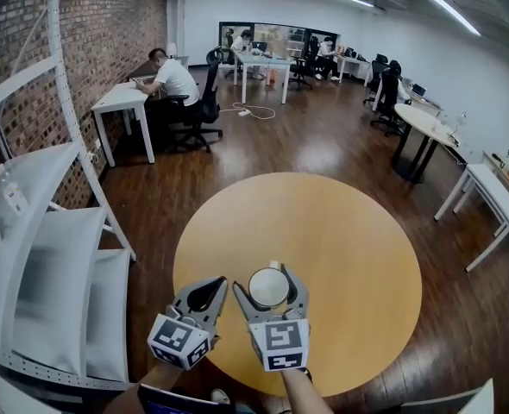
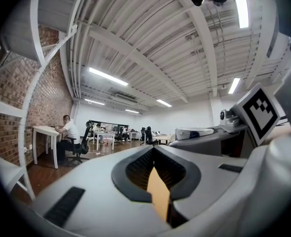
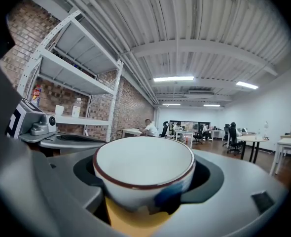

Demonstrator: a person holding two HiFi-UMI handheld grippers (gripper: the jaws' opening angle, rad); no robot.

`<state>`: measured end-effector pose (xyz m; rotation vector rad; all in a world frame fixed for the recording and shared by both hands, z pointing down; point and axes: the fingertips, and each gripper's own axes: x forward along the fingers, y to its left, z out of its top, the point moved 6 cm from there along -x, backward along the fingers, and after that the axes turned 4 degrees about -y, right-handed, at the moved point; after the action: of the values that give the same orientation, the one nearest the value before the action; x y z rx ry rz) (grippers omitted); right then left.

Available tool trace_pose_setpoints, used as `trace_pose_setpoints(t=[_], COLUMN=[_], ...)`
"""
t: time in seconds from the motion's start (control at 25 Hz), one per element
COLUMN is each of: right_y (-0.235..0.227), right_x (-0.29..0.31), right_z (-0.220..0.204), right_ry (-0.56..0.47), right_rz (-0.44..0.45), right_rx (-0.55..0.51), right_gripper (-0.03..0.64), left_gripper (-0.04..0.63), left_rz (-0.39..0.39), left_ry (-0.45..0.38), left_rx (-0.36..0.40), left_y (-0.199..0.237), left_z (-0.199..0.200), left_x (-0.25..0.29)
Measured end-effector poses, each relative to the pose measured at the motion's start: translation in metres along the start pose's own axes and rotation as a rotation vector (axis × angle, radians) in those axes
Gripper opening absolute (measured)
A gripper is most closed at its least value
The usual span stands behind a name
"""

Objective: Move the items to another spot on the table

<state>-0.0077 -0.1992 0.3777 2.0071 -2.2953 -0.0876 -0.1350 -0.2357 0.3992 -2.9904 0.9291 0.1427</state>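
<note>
1. The right gripper [image 1: 269, 278] squeezes the white bowl [image 3: 143, 169] from both sides, so it sits level and cannot drop.
2. The bowl is over the near part of the round table [image 1: 341, 231].
3. The left gripper [image 1: 213, 288] waits just beside, pinched together, with nothing in it.

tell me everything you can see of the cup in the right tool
The cup is small, white and bowl-shaped, glossy like ceramic, with a thin dark red line round its rim and a blue patch low on its near side. No handle shows. It is empty and stands upright, mouth up. The right tool grips it, with one jaw against each side of its wall. It sits over the near part of the round yellow table; I cannot tell whether its base touches the top.
</note>
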Motion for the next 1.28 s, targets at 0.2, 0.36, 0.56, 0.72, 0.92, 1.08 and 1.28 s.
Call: trace_pose_setpoints(t=[0.2, 0.36, 0.56, 0.72, 0.92, 1.08, 1.28], right_y=[-0.037, -0.071, -0.116, -0.158, -0.209, -0.247, -0.289], right_x=[-0.026, -0.049, -0.071, -0.096, -0.128, -0.154, -0.182], right_z=[-0.007, -0.01, -0.009, -0.013, -0.022, -0.032, -0.05], right_ry=[0.004, 0.003, -0.001, 0.005, 0.011, 0.02, 0.029], right_rz=[-0.067, -0.095, -0.11, -0.131, -0.179, -0.215, -0.257], right_rx=[-0.007, -0.003, -0.014, -0.015, -0.01, 0.005, 0.012], right_gripper=[0.407, 0.407, 0.407, 0.407, 0.407, 0.407, 0.407], left_gripper=[0.006, 0.006, 0.005, 0.006, 0.006, 0.006, 0.006], left_rz=[-0.07, -0.099, -0.118, -0.146, -0.194, -0.226, -0.257], left_ry=[0.008, 0.011, 0.007, 0.004, 0.017, 0.034, 0.045], left_rx=[0.005, 0.014, 0.012, 0.01, 0.006, 0.007, -0.006], left_y=[-0.036, -0.07, -0.109, -0.151, -0.202, -0.241, -0.284], left_z=[-0.008, -0.007, -0.004, -0.004, -0.013, -0.02, -0.033], left_x=[0.025, 0.046, 0.081, 0.109, 0.14, 0.161, 0.189])
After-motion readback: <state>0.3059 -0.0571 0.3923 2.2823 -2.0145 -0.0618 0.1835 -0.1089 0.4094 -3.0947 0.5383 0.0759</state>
